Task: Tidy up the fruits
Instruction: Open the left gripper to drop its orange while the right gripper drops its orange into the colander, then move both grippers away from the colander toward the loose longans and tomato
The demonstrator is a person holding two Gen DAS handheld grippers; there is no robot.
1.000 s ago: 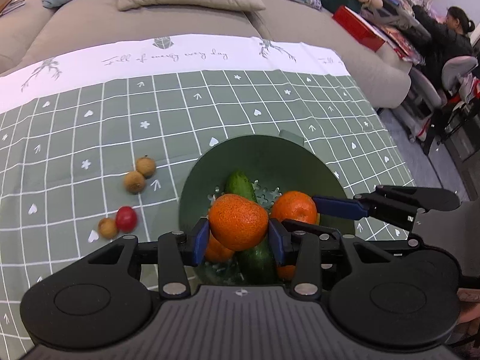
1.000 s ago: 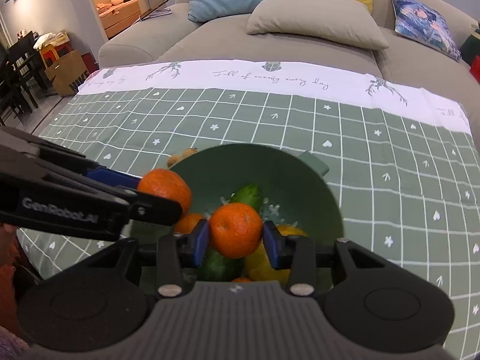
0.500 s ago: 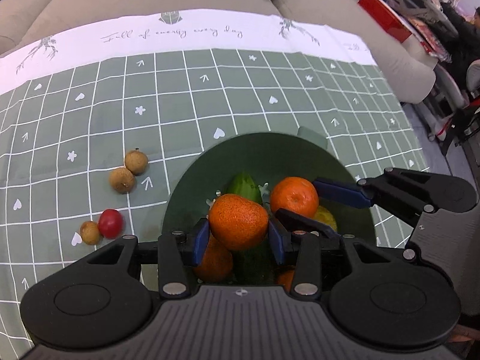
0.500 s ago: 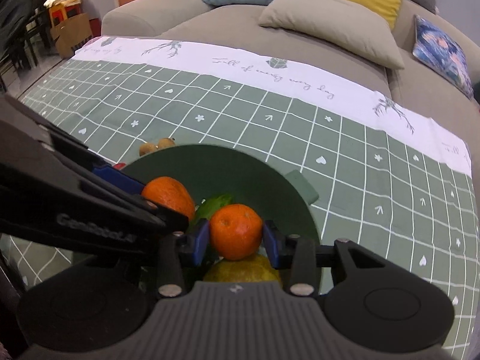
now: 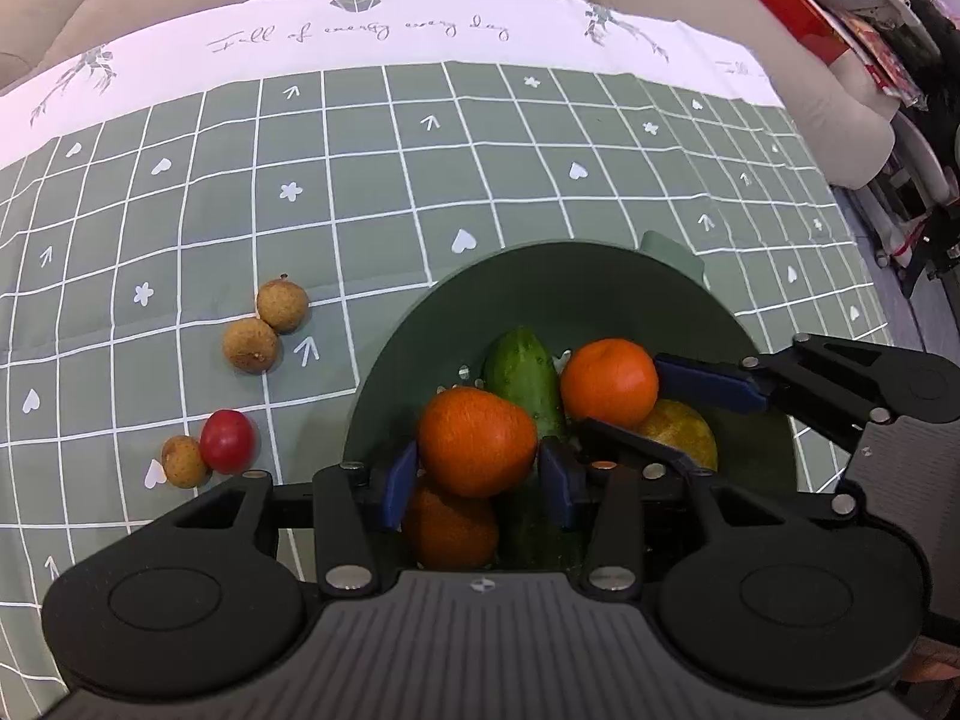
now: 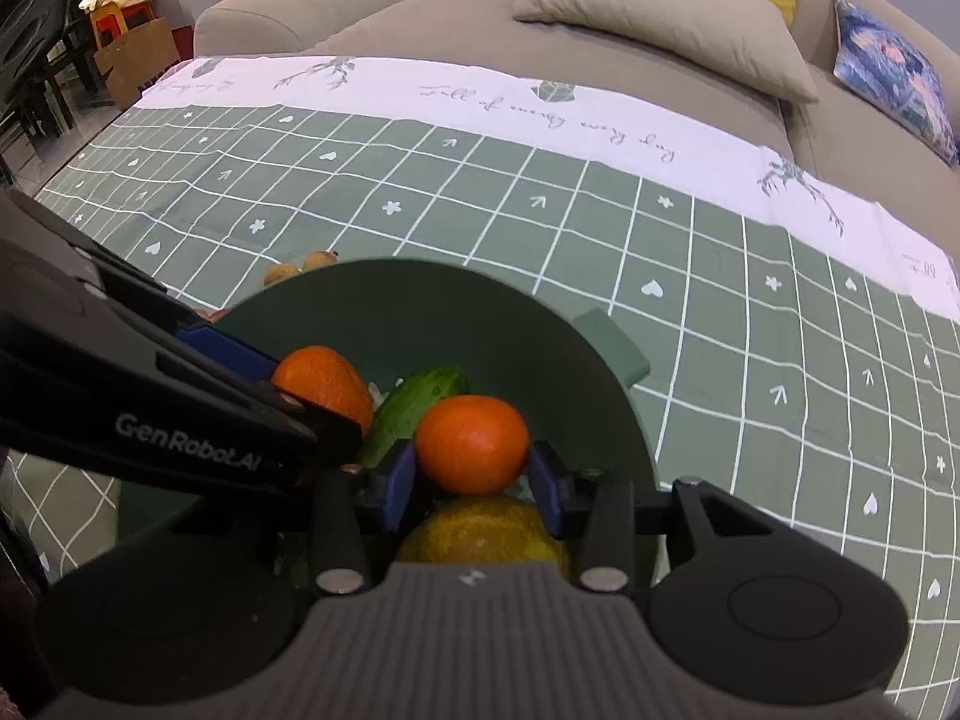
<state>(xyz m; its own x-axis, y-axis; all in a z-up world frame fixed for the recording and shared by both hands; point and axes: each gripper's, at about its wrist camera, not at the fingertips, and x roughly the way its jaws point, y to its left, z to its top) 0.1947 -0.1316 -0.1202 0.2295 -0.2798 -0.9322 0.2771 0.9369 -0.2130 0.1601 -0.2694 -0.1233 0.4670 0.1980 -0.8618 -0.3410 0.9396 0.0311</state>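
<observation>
A dark green bowl (image 5: 570,252) on the checked tablecloth holds a cucumber (image 5: 522,372), a yellow fruit (image 5: 684,432) and an orange (image 5: 450,531). My left gripper (image 5: 477,462) hangs over the bowl's near side. Its jaws are opening around a tangerine (image 5: 477,441), which rests on the orange below, and the pads have just come off it. My right gripper (image 6: 471,468) is beside it, pads still touching a second tangerine (image 6: 471,444) as its jaws start opening. That tangerine sits on the yellow fruit (image 6: 480,525).
Left of the bowl lie two longans (image 5: 282,306), and nearer me a third longan (image 5: 183,461) beside a red cherry tomato (image 5: 227,441). A beige sofa (image 6: 600,78) with cushions runs behind the table. The table's right edge drops to floor clutter (image 5: 900,228).
Both grippers have sunk into the bowl with their tangerines, which now touch the fruit below. The left jaws have widened slightly.
</observation>
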